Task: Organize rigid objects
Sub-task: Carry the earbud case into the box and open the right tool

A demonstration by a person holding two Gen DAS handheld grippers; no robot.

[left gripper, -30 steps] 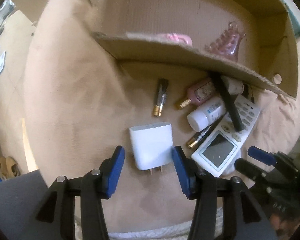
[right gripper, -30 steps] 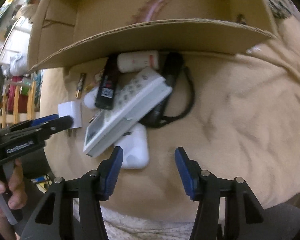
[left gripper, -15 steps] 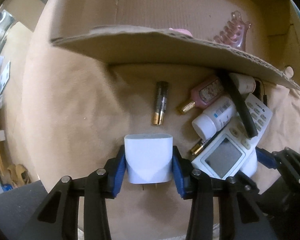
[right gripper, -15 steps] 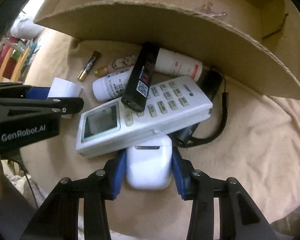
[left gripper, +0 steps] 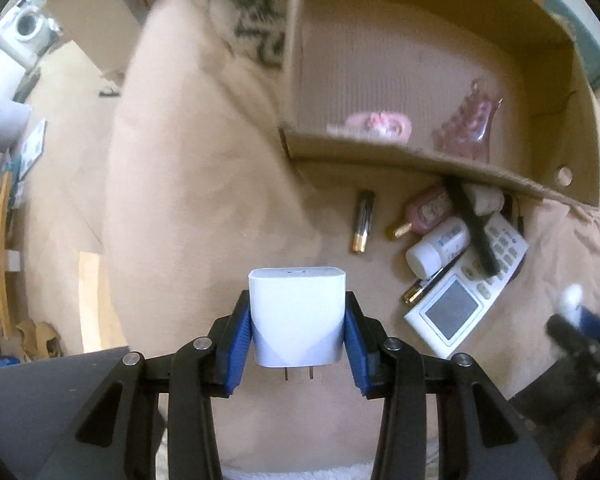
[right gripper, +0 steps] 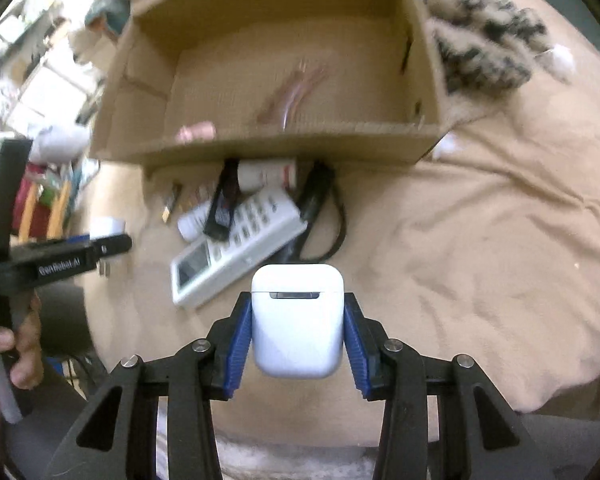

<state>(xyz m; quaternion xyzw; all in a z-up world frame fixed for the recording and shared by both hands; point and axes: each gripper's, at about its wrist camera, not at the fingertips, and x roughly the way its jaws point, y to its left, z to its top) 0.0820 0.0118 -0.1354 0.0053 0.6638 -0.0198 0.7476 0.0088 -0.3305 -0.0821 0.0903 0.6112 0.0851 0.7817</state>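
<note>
Remote (right gripper: 236, 236) under black stick (right gripper: 222, 208) — beside box (right gripper: 284, 148).

Black claw (left gripper: 298, 338), ribbed blue pads (left gripper: 242, 336)

Cardboard box (left gripper: 420, 160): near wall hides upper ends of black stick (left gripper: 472, 224) and white bottle (left gripper: 486, 196). Pink items inside: blurred. Right gripper (left gripper: 576, 320): smeared, cut by frame edge. Remote control (right gripper: 236, 240): partly covered.
</note>
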